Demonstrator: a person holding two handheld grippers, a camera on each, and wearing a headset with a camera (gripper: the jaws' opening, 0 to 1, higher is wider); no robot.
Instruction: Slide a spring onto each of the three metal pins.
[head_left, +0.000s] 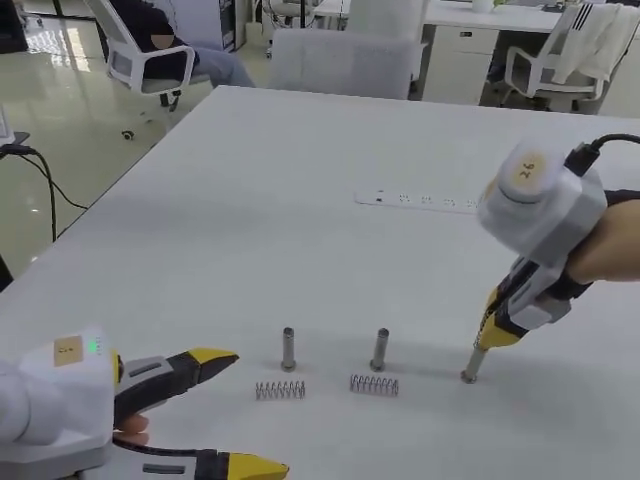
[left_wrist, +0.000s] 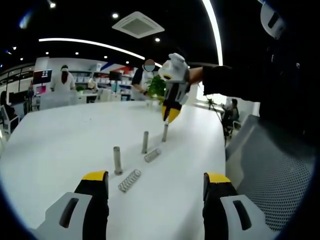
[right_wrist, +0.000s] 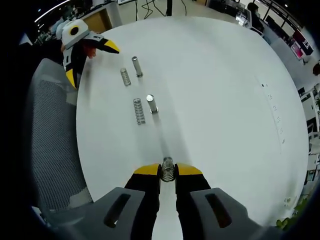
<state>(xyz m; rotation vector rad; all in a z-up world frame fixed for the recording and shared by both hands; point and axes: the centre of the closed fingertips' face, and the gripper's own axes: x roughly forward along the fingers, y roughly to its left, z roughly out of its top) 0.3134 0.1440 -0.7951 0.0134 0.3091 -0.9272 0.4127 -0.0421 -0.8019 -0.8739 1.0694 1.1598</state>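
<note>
White office chairs (head_left: 145, 55), glossy floor (head_left: 60, 130)

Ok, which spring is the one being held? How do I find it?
On the white table, metal pins stand in a row. At the row's right end, the right gripper pinches the spring between yellow tips; the other two springs lie flat beside pins.

White table (head_left: 300, 180) bearing a power strip (head_left: 415, 200) toward its right side; grey chair (head_left: 345, 62) at far edge; black cable (head_left: 45, 185) on floor.
</note>
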